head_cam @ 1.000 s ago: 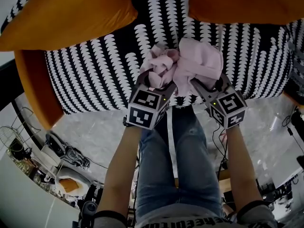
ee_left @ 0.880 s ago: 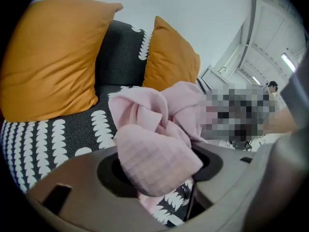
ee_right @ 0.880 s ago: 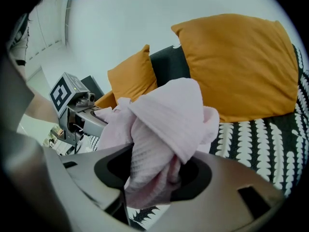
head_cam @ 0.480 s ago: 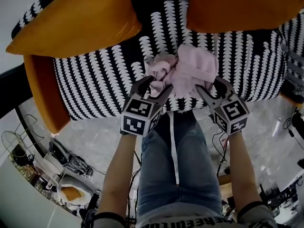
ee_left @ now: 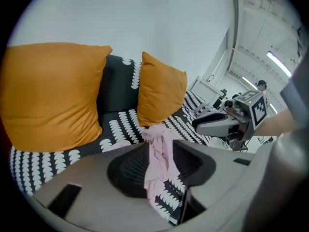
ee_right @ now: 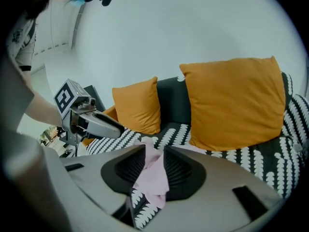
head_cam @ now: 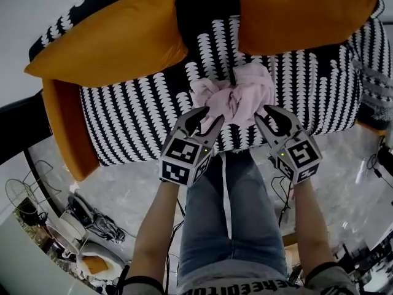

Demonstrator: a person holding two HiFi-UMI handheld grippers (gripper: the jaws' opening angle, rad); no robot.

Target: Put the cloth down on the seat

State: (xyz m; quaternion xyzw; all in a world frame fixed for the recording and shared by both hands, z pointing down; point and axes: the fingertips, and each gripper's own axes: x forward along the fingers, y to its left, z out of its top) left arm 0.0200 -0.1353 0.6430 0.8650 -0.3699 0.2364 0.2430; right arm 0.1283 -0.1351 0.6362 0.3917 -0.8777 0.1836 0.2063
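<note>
The pink cloth (head_cam: 236, 97) lies crumpled on the black-and-white patterned seat (head_cam: 135, 115), near its front edge. My left gripper (head_cam: 206, 118) sits just in front of the cloth's left side and my right gripper (head_cam: 276, 115) just in front of its right side. Both have just been closing their jaws partway, and a gap remains. In the left gripper view the cloth (ee_left: 158, 153) shows through that gap, unpinched, with the right gripper (ee_left: 217, 124) alongside. The right gripper view shows the cloth (ee_right: 154, 175) the same way, with the left gripper (ee_right: 104, 124) beside it.
Two orange cushions (head_cam: 116, 39) (head_cam: 301, 11) lean against the sofa back. An orange armrest (head_cam: 64, 125) bounds the seat on the left. The person's jeans-clad legs (head_cam: 227, 214) stand at the seat's front edge. Cables and clutter (head_cam: 92, 217) lie on the marble floor at lower left.
A second ago both grippers had the cloth bunched at their tips. Now it rests on the seat, and both grippers have drawn back a little, jaws narrower.
</note>
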